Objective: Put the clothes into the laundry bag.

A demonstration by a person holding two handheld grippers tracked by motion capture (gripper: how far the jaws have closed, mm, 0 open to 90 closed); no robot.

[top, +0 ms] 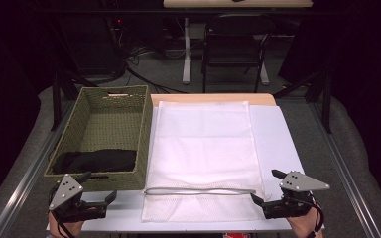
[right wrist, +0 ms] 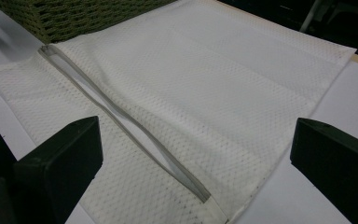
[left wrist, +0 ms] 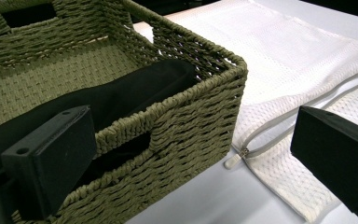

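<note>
- The left tongs (top: 99,203) are held wide open and empty, just in front of the green basket (top: 144,144).
- The right tongs (top: 267,194) are also wide open and empty, beside the white mesh bag (top: 203,144).
- The black cloth (left wrist: 135,91) lies in the basket, past the left tongs; the basket could be pushed.
- The open zipper (right wrist: 135,128) could be snagged.

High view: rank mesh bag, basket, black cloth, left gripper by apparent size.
1. Mesh bag
2. Basket
3. Black cloth and left gripper: they look alike, and the gripper sits nearer the camera, so no ranking.
</note>
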